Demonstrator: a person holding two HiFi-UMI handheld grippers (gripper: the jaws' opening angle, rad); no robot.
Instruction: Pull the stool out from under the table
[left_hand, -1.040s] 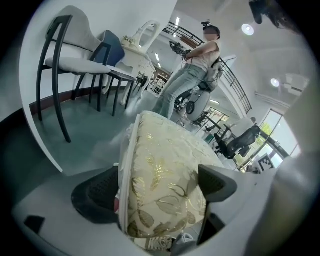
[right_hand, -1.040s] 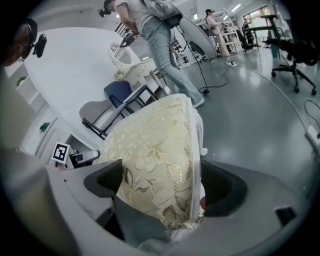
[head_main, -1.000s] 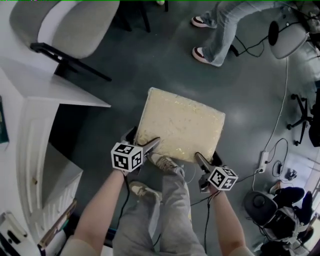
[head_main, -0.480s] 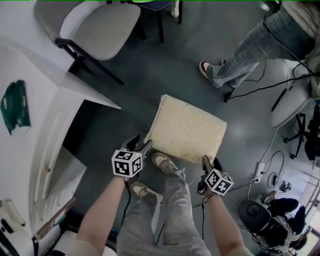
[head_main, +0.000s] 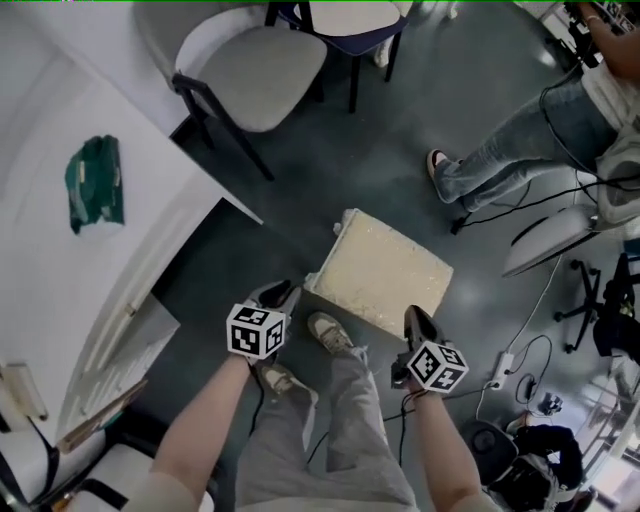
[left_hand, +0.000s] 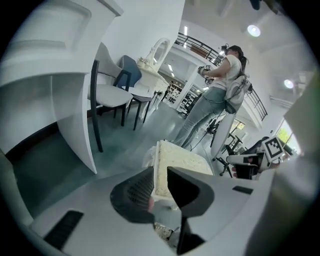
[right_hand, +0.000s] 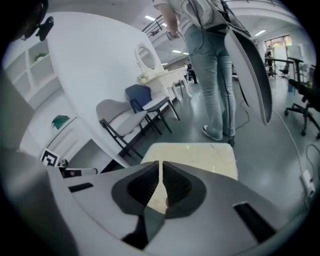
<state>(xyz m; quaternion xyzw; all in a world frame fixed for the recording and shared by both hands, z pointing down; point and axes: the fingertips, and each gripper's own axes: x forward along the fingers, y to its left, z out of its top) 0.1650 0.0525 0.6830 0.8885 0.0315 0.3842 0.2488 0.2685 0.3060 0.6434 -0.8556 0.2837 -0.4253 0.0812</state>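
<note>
Nearest us, the left gripper (left_hand: 160, 176) has just been closing and is down to a narrow slit with nothing in it. The right gripper (right_hand: 160, 167) is clenched empty. Just beyond them the stool (head_main: 385, 272) stands on open floor, clear of the table (head_main: 150, 235). It looks light, firm-framed, soft-topped. I'd take the near rim at both corners, under the padding. Farther off, a chair (head_main: 255, 70).

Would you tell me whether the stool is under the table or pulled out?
Out. The head view shows the whole stool on open floor, clear of the edge of the white table.
</note>
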